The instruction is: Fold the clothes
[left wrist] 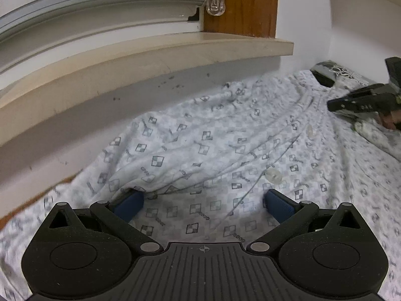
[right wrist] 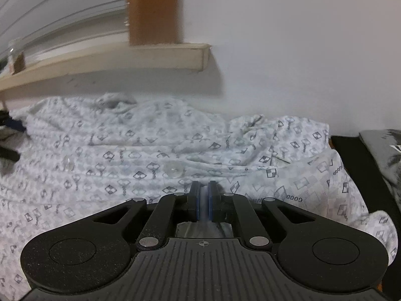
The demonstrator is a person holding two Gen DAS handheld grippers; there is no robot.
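- Shirt (right wrist: 175, 150) cloth sits pinched in my right gripper (right wrist: 204, 200). Its two blue pads are squeezed almost together, with a thin bit of white fabric showing between them.
- My left gripper (left wrist: 204, 203) is spread wide. One blue pad (left wrist: 129, 204) is tucked under a fold of the shirt (left wrist: 213, 138), and the other pad (left wrist: 279, 205) rests on top of the cloth. It grips nothing.
- The shirt is white with little checked squares. It lies spread out and crumpled, right up against the wall under the window ledge (left wrist: 150, 57). Clear buttons (left wrist: 273, 175) run down the middle.
- My right pinch looks very small. I think the cloth could slip out if I pull fast, and then the fold would flop open.
- Only one side is held. If I lift now, I think the shirt will drag and bunch up crooked, because my left side is loose.
- The left pad under the fold could snag the cloth and tug it the wrong way.
- The shirt touches the wall, so there is little room. It could rub on the marked wall or bump the ledge.
- A dark folded cloth (right wrist: 371, 165) lies just beside the shirt on the right. A sleeve could land on it and make a mess.
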